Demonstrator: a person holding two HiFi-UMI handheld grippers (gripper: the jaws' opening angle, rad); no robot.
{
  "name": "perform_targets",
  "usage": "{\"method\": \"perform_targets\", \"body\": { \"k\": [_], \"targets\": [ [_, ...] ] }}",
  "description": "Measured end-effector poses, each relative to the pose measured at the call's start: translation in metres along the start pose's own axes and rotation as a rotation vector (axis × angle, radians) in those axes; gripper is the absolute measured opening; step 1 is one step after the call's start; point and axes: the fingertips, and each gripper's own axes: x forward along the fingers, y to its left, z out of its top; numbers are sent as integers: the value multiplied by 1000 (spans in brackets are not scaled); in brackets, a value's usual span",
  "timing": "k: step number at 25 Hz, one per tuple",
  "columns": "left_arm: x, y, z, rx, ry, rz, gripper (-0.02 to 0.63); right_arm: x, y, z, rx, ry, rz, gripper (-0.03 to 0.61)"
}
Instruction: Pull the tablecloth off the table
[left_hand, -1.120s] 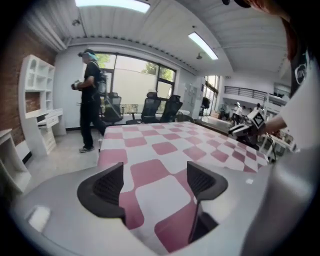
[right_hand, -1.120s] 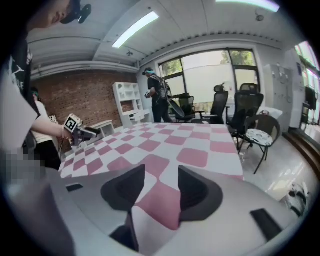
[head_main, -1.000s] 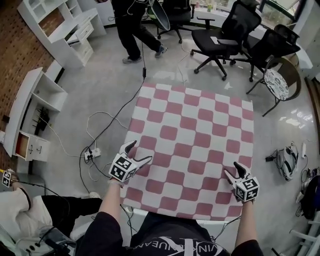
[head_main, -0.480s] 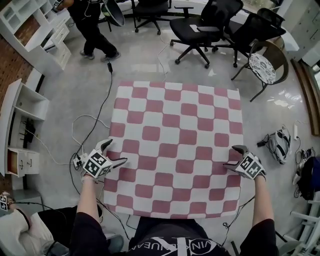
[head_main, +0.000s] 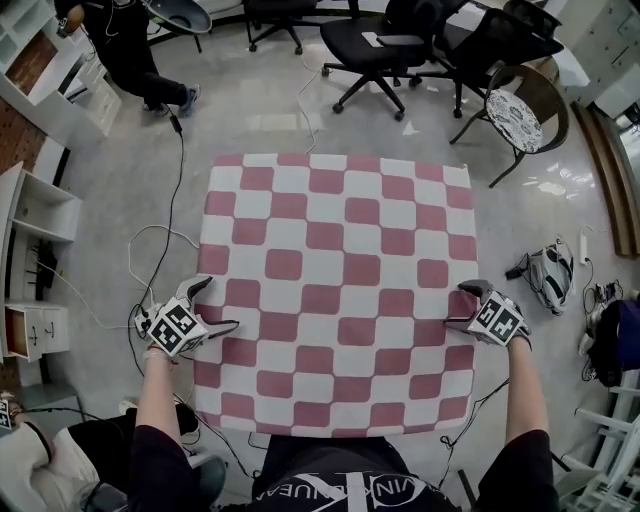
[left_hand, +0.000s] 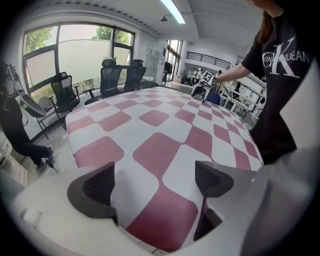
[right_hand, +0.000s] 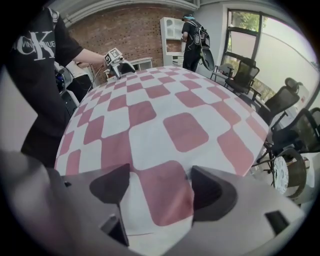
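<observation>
Flatly, the pink-and-white checked tablecloth (head_main: 335, 290) covers the whole table, unwrinkled.

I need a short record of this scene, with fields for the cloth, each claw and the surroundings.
cloth: pink-and-white checked tablecloth, spread flat
left claw: at the cloth's left edge, jaws opening, edge between them, not pinched
right claw: at the right edge, jaws opening, edge between them, not pinched
surroundings: black office chairs beyond the far edge
</observation>
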Motion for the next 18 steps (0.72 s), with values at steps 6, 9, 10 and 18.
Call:
{"method": "perform_targets", "body": {
  "k": [6, 9, 10, 18],
  "targets": [
    [15, 7, 4, 42, 66, -3, 489, 1, 6, 1, -18, 8, -5, 317],
    [16, 7, -2, 48, 110, -24, 489, 0, 10, 4, -16, 4, 0, 240],
    [16, 6, -3, 49, 119, -26, 489, -1, 11, 4, -13, 1, 0, 219],
    [19, 3, 2, 76, 165, -11, 477, -3, 14, 8, 18, -22, -29, 99]
  ]
}}
